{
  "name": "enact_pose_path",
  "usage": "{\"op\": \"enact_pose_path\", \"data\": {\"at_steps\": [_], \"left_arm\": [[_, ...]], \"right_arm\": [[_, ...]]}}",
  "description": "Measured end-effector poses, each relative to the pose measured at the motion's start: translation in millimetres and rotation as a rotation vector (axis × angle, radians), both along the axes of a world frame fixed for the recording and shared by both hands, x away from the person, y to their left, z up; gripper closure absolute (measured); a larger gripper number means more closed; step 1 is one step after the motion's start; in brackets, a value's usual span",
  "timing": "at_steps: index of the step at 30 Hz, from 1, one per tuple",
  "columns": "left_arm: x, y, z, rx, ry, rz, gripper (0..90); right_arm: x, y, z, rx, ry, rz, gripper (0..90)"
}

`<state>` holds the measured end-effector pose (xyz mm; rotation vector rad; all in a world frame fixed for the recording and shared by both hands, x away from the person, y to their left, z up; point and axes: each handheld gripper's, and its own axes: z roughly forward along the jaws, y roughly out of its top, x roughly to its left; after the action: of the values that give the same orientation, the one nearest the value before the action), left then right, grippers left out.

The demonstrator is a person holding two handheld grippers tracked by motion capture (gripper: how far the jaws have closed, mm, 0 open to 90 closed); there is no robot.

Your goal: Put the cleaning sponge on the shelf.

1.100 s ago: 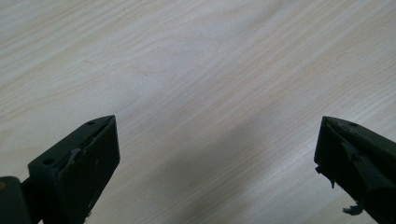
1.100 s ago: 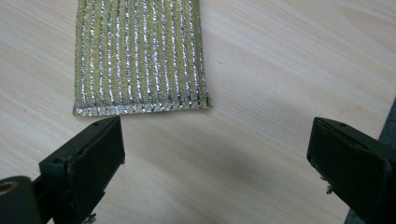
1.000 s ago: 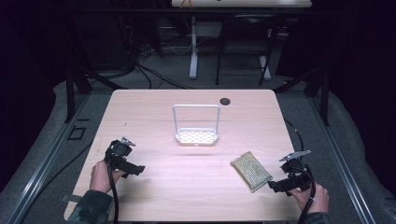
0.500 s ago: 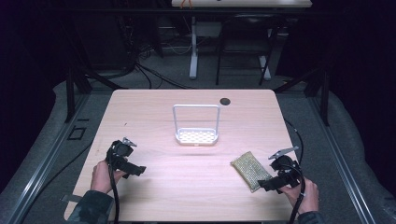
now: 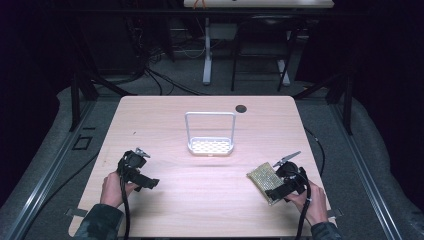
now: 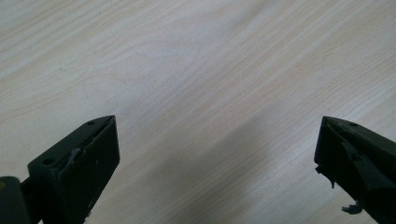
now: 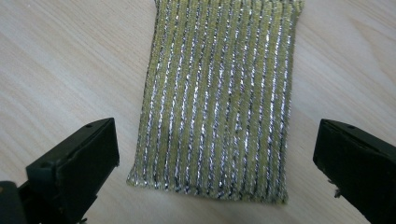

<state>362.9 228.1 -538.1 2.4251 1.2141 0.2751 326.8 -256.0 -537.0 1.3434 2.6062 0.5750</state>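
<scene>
A yellow-green sponge with silver stripes (image 5: 263, 177) (image 7: 219, 98) lies flat on the wooden table (image 5: 210, 200) at the front right. My right gripper (image 5: 272, 192) (image 7: 215, 172) hovers over its near end, open, one jaw on each side of the sponge and nothing held. A white wire rack with a perforated base (image 5: 210, 145) stands upright in the table's middle. My left gripper (image 5: 149, 183) (image 6: 217, 172) rests open near the front left over bare wood.
A small dark round hole (image 5: 241, 108) sits near the table's far edge. Dark floor, cables and table legs lie beyond the table. Bare wood stretches between the two grippers.
My right gripper has moved left from the table's right edge to stand over the sponge's near end. The left gripper has stayed where it was.
</scene>
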Motion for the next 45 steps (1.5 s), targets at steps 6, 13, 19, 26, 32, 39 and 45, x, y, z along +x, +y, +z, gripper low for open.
{"op": "enact_pose_path", "data": {"at_steps": [6,13,19,26,32,39,45], "left_arm": [[0.0,0.1,-0.1,-0.001,0.001,-0.001,0.0],[0.1,0.4,-0.3,-0.001,0.003,-0.002,0.0],[0.2,0.1,-0.9,0.000,0.008,-0.004,0.0],[0.1,-0.7,-1.3,0.004,0.011,-0.005,0.0],[0.0,-1.1,-1.8,0.008,0.014,-0.005,0.0],[0.0,-1.1,-1.8,0.010,0.017,-0.007,0.0],[0.1,-0.4,-1.5,0.012,0.012,-0.002,0.1]], "right_arm": [[12.4,5.4,-11.3,-0.032,0.026,0.003,0.0],[15.4,7.2,-13.6,-0.038,0.041,-0.003,5.1],[15.3,10.0,-16.8,-0.066,0.037,0.005,9.4],[14.3,10.1,-16.3,-0.067,0.036,0.007,14.5],[13.3,9.2,-15.4,-0.052,0.044,0.008,20.0],[10.9,8.0,-12.9,-0.034,0.023,0.023,36.3],[8.7,7.6,-10.3,-0.032,0.001,0.030,43.7]]}}
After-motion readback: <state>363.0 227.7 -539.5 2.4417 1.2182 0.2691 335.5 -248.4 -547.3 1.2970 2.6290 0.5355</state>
